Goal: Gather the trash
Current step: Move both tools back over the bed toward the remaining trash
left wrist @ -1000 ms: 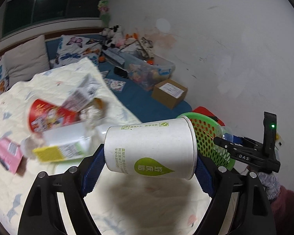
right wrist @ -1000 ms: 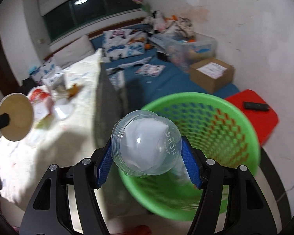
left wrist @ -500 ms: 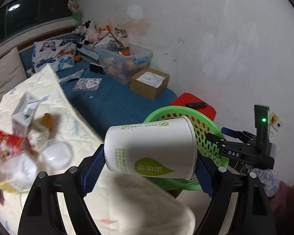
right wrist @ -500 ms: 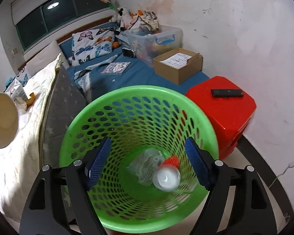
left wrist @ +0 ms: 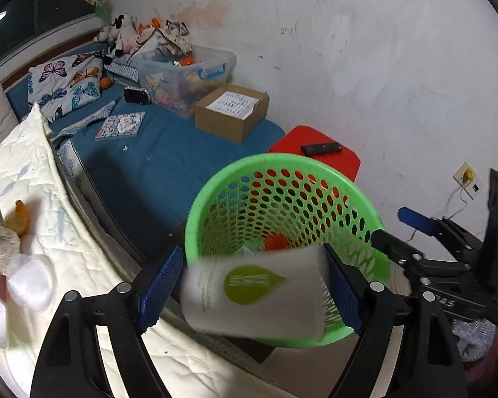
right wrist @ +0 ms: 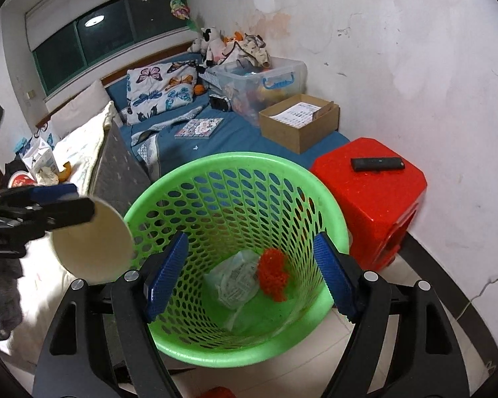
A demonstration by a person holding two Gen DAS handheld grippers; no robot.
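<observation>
Left wrist view: a white paper cup point(left wrist: 254, 293) with a green drop-shaped label is seen blurred between the blue ribbed pads point(left wrist: 161, 290) of the left gripper point(left wrist: 252, 293). The label's writing cannot be read. The jaws are spread wide; a gap shows at the left pad, and whether the right pad touches the cup cannot be told. The cup lies on its side at the near rim of the green perforated plastic basket point(left wrist: 215, 195), partly over its opening. Something red point(left wrist: 275, 241) is glimpsed at the basket's bottom. On the cream quilted bedding point(left wrist: 73, 232) to the left, crumpled paper point(left wrist: 1, 242) and a clear domed lid point(left wrist: 31, 280) are left lying. The right gripper point(left wrist: 415, 232) is seen at the far right, its black body marked with partly hidden characters.

Right wrist view: the right gripper point(right wrist: 250, 278) is held over the basket point(right wrist: 235, 162) with its jaws spread wide and nothing between the blue pads point(right wrist: 167, 277). At the bottom of the basket, a crumpled clear plastic piece with print too small to read point(right wrist: 234, 282) lies touching a red bristly thing point(right wrist: 274, 273). The round pale end of the cup point(right wrist: 93, 238) is seen at the left, just beside the basket's rim, next to the left gripper's fingers point(right wrist: 66, 212). A red plastic stool point(right wrist: 375, 185) stands just beside the basket, with a black remote point(right wrist: 376, 164) resting on it.
</observation>
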